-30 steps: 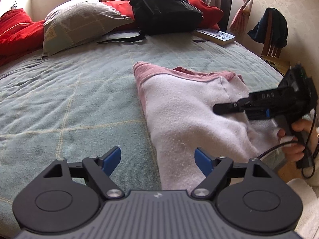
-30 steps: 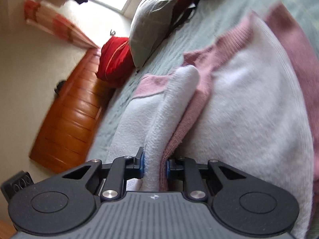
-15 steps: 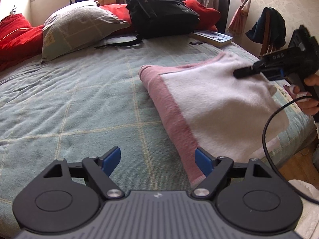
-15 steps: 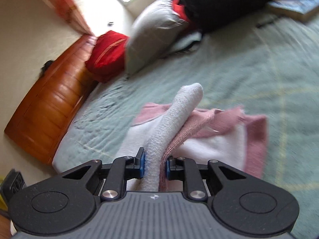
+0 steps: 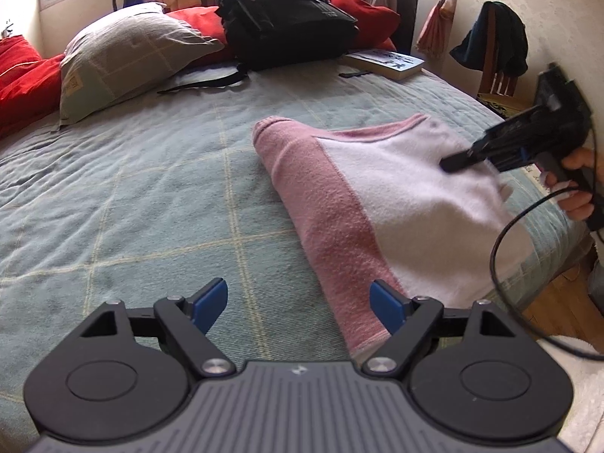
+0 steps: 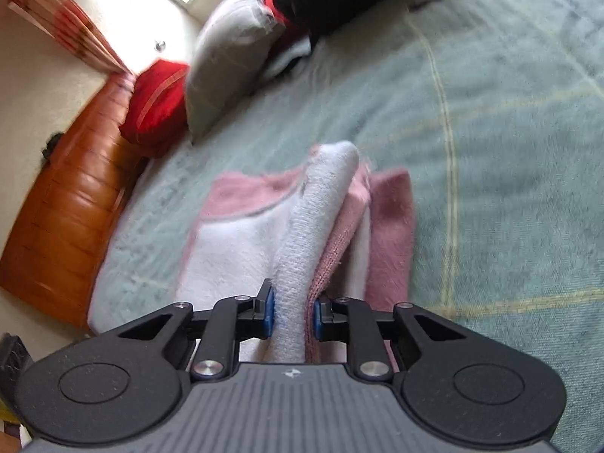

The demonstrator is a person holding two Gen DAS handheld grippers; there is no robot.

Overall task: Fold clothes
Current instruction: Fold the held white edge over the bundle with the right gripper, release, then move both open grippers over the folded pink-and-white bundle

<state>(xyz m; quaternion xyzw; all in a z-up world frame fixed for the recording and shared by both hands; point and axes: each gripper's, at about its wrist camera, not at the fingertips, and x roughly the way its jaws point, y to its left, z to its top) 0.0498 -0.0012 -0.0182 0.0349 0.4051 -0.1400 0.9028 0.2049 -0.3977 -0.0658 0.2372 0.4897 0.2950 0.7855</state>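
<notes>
Lying doubled on the green bedspread (image 5: 151, 196), the pink-and-white garment (image 5: 377, 196) is partly folded, we judge. Our right gripper (image 6: 290, 315) pinches a raised edge of it, another fold apparently remaining; our left gripper (image 5: 298, 302) hangs wide open and empty just beside its near corner.

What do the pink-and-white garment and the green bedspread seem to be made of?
The garment looks like soft fleece or brushed knit: fuzzy nap, ribbed edge where the right gripper pinches it. The bedspread looks like matte woven cotton, faintly rumpled, with pale check lines.
</notes>
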